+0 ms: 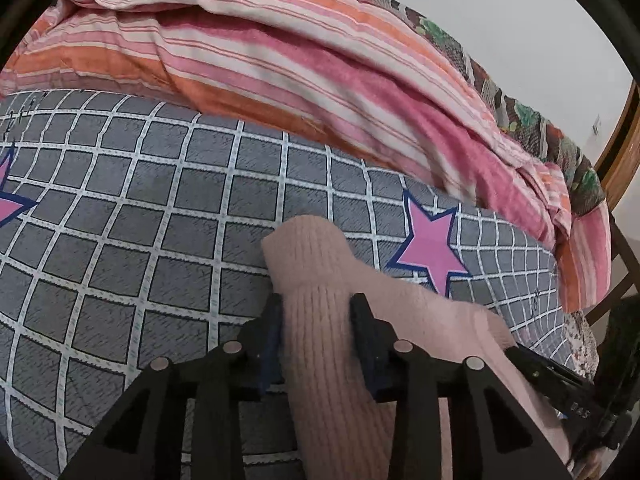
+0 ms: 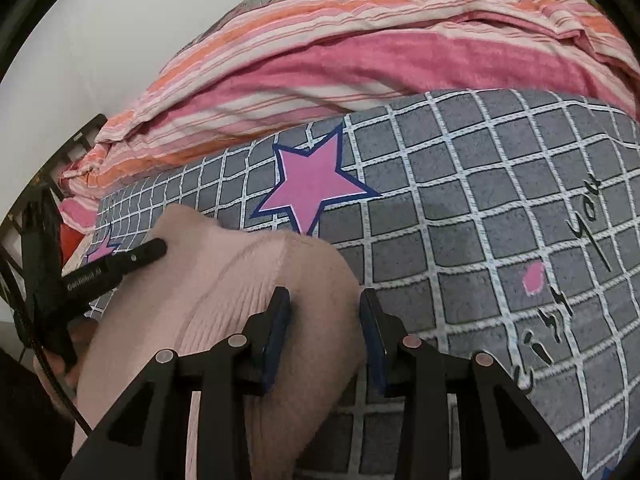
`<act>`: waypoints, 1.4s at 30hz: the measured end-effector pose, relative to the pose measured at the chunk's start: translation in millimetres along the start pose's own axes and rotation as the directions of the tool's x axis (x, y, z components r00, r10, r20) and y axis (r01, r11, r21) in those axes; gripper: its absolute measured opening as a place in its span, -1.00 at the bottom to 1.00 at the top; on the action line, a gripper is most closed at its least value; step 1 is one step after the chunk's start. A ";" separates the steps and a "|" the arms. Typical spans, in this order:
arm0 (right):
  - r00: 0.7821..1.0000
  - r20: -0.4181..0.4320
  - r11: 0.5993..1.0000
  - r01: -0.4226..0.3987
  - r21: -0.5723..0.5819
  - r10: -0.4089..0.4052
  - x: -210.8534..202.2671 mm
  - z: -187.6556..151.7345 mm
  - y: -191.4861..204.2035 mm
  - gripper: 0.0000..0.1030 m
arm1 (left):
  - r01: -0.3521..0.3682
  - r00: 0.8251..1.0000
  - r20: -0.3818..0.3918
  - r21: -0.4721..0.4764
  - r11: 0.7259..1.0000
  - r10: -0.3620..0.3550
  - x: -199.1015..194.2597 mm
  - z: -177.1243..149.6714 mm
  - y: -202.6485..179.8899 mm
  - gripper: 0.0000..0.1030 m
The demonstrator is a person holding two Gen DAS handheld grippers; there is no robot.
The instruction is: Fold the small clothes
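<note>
On the bed, atop a grey checked sheet point(image 2: 460, 208) printed with pink stars and script ending "you", lies a pink ribbed garment point(image 1: 320, 320). Left tongs point(image 1: 318, 312) and right tongs point(image 2: 325, 312), each part-closed, pinch its folds. Striped quilt point(image 1: 280, 64) behind.

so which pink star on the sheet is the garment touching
In the right wrist view, the big blue-outlined star: the pink knit garment reaches its lower point. The small star sits apart.
</note>
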State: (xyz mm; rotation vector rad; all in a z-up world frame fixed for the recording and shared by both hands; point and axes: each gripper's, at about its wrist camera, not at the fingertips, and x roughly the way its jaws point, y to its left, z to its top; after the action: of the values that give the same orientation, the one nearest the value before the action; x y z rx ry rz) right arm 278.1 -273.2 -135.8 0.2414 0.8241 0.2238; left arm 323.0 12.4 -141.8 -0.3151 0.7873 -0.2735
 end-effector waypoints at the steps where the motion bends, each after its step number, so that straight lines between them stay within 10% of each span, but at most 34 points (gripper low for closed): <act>1: 1.000 -0.012 1.000 0.003 -0.002 -0.003 3.9 -0.1 0.2 -0.28 | -0.003 1.000 -0.001 0.001 1.000 0.003 -0.4 -0.1 0.0 -0.32; 12: 0.998 0.044 0.999 -0.041 -0.001 0.041 0.0 0.2 -0.8 -0.79 | -0.063 0.998 0.029 0.087 0.994 0.061 -13.7 -4.2 -15.5 -0.24; 22: 0.992 0.058 0.993 0.112 -0.034 -0.110 -11.7 -6.3 8.0 -0.59 | -0.051 0.999 0.005 0.131 0.990 0.051 -38.6 -25.1 -29.3 -0.04; 30: 0.992 0.126 1.000 0.014 -0.021 -0.011 -57.8 -43.8 23.0 -0.36 | -0.086 0.996 0.026 0.206 0.975 0.082 -61.6 -55.0 -48.6 0.07; 42: 0.977 0.075 0.979 0.201 -0.020 -0.199 -41.3 -64.9 11.6 -0.40 | -0.097 0.995 0.042 0.222 0.970 0.090 -84.9 -93.8 -55.2 0.12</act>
State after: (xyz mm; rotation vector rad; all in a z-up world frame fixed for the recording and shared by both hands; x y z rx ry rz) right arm 201.3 -266.1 -146.2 0.1383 0.7674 0.0367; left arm 190.7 -24.5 -128.4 -0.0688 0.7304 -0.2653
